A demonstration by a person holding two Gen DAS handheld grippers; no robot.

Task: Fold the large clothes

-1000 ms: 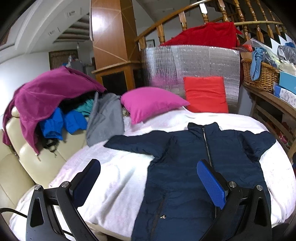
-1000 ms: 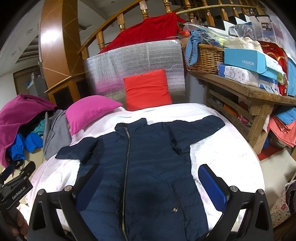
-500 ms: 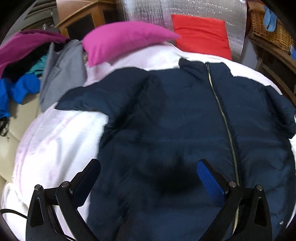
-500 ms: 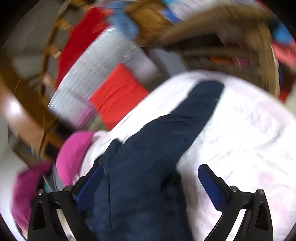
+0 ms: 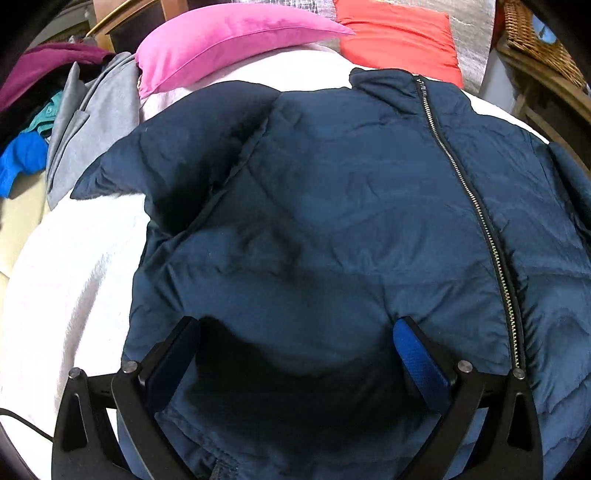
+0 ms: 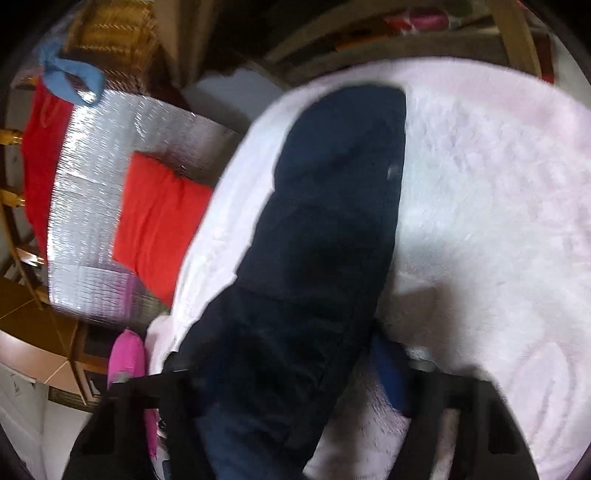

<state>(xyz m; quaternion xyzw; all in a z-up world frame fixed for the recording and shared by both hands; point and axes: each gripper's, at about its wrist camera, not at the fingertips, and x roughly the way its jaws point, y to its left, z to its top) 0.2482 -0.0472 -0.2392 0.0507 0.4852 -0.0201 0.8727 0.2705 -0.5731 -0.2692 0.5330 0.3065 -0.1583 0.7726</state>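
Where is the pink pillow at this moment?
In the left wrist view the pink pillow lies at the top left, on the white blanket just beyond the navy jacket, with the red cushion to its right.

Matt quilted navy jacket [image 5: 332, 221], metal zip [image 5: 476, 206]; fluffy white blanket [image 6: 498, 206]; crinkled silver foil [image 6: 96, 155]

My right tool [image 6: 284, 365] sits low over the navy jacket sleeve [image 6: 332, 206], jaws spread, the sleeve running between them; contact cannot be judged through the motion blur. The sleeve lies stretched across the pale pink fleece cover [image 6: 487, 206], cuff at the far end. Beyond the cover's edge: red cushion [image 6: 155, 218] against a silver foil panel [image 6: 96, 162], pink pillow [image 6: 125, 354], wicker basket [image 6: 114, 33].
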